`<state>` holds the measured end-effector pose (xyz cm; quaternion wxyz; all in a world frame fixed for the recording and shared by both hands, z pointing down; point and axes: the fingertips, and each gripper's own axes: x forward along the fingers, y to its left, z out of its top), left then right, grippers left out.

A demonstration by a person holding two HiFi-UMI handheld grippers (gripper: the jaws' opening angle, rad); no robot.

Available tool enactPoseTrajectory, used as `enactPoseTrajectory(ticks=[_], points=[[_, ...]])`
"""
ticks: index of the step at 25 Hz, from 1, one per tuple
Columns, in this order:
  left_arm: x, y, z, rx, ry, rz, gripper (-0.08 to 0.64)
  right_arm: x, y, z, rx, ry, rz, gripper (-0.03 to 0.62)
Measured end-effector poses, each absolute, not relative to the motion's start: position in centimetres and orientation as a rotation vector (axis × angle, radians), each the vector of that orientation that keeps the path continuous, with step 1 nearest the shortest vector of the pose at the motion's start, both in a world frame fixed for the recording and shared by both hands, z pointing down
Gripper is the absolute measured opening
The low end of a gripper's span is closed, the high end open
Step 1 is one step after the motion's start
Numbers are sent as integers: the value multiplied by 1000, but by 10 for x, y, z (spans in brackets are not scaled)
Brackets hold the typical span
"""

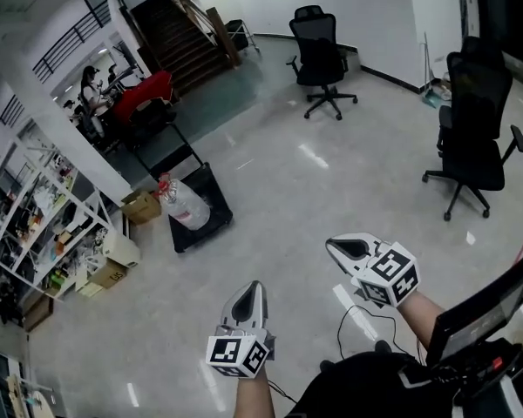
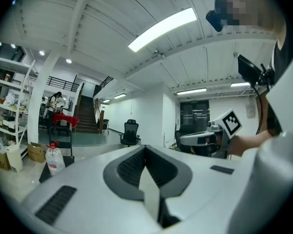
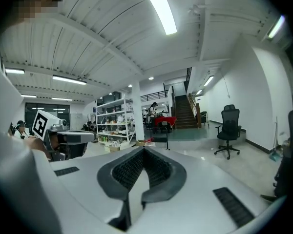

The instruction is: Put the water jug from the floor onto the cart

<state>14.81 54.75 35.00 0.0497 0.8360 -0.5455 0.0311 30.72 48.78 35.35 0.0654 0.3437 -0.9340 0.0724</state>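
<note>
1. My left fingers [image 2: 124,167] are pressed together with nothing between them, and so are my right fingers [image 3: 122,172].
2. I hold both out side by side, roughly level, at the head view's bottom centre.
3. The water jug [image 1: 185,204] sits on the cart [image 1: 216,200], left of centre and well apart from them.

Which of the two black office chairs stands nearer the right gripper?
The chair at the head view's right edge; the other chair stands farther off, by the far wall.
</note>
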Motion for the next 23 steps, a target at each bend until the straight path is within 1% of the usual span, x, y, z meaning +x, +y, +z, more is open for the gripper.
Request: enactPoseTrajectory(ticks=[9, 23], points=[[167, 554, 345, 2533, -1669, 62, 2, 322, 501, 345, 1016, -2825, 178, 2], [170, 561, 341, 2524, -1689, 75, 2, 326, 503, 341, 1008, -2829, 167, 2]])
